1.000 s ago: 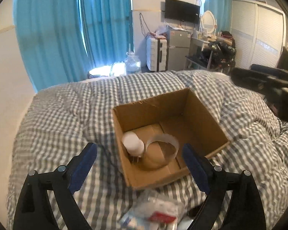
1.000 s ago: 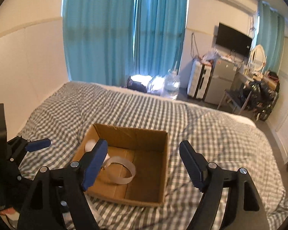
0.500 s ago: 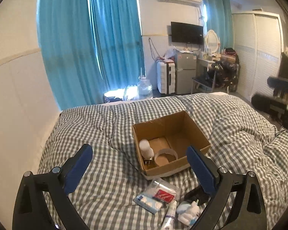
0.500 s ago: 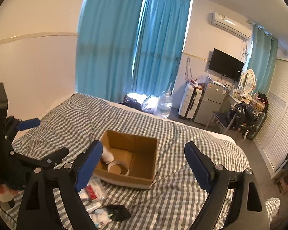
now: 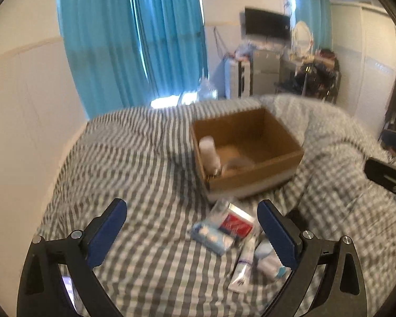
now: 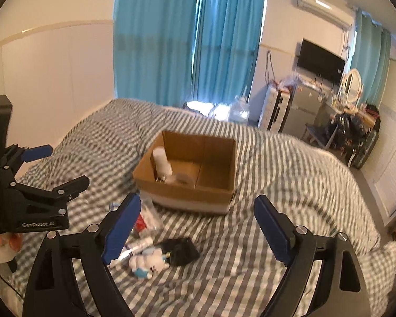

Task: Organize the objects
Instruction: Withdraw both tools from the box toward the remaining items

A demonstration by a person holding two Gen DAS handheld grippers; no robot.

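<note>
While both tools hovered above the checked duvet (image 6: 290,163), we kept the left gripper (image 5: 191,227) and the right gripper (image 6: 196,224) with jaws wide apart, holding nothing. We saw the cardboard box (image 6: 187,190) resting mid-bed, with a white bottle (image 6: 162,162) leaning in its left corner beside a pale band whose shape was too blurred to read. Just in front of the box, toward the bed's near edge, lay a clear packet (image 5: 224,227), a white tube (image 5: 244,264), a small white plush toy (image 6: 147,261) and a black pouch (image 6: 182,248), all close together.
</note>
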